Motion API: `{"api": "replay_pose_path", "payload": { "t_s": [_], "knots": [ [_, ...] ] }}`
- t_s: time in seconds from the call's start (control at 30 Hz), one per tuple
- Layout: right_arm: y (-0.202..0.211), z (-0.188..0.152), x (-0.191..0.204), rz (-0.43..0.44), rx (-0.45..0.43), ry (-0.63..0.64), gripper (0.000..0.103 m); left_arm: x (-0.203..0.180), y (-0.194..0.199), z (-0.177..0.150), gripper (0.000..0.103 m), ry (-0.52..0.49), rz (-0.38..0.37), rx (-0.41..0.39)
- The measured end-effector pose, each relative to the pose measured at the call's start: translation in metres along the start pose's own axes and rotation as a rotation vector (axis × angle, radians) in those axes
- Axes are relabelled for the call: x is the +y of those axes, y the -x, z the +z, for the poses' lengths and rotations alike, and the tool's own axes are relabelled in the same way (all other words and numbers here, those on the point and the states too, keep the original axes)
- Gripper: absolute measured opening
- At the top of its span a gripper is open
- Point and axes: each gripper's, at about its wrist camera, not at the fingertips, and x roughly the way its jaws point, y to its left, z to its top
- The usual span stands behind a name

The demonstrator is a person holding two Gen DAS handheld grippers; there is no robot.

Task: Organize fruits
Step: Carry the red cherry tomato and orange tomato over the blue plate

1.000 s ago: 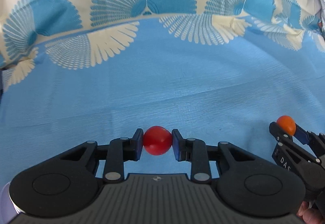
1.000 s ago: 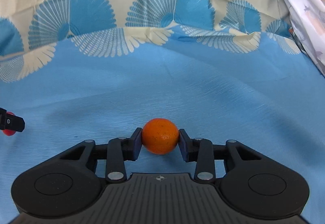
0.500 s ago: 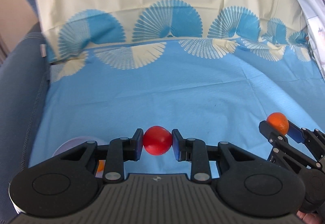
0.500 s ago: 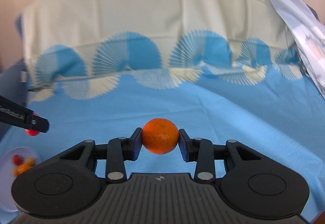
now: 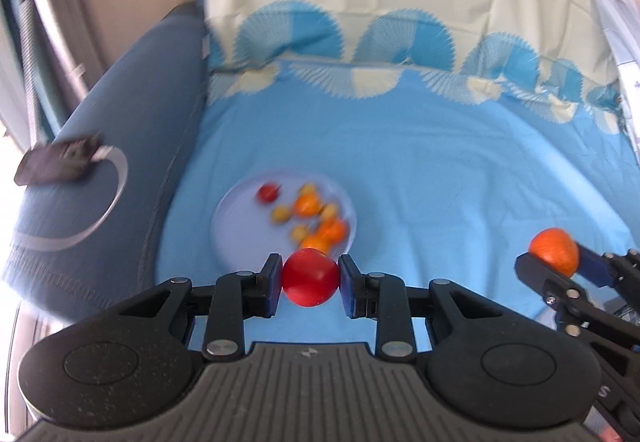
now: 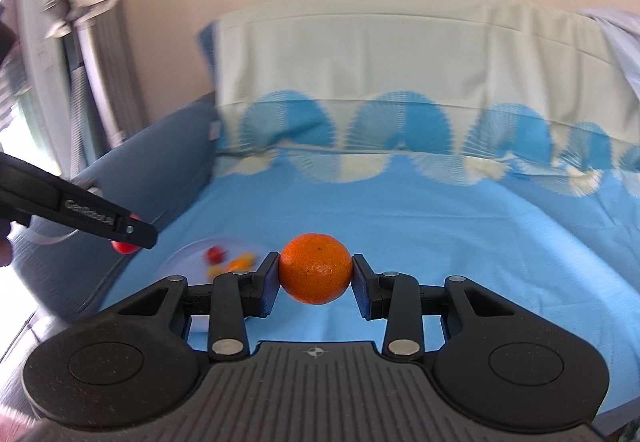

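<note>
While both carry fruit toward the plate (image 5: 224, 226) at centre-left, left gripper (image 5: 310, 278) clamps a tomato (image 5: 310, 276), right gripper (image 6: 316, 270) an orange (image 6: 316, 268).

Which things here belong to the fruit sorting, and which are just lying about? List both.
Job:
red tomato in left gripper
orange in right gripper
plate of small fruits

Lying about:
blue bedsheet
dark device on blue cushion
</note>
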Motion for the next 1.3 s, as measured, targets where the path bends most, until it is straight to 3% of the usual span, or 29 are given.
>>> {"api": "replay_pose_path", "payload": {
  "t_s": [0.33,0.57,1.3],
  "knots": [
    [0.038,-0.028,0.062,0.098,0.039,0.109,0.04,0.052,0.032,-0.064,0.033,0.101,0.036,-0.005],
    [0.043,-0.027,0.071,0.092,0.029,0.135,0.04,0.061,0.04,-0.066,0.033,0.138,0.02,-0.034],
    [0.03,-0.028,0.069,0.075,0.078,0.131,0.04,0.061,0.024,-0.061,0.033,0.131,-0.004,-0.016]
  ]
}}
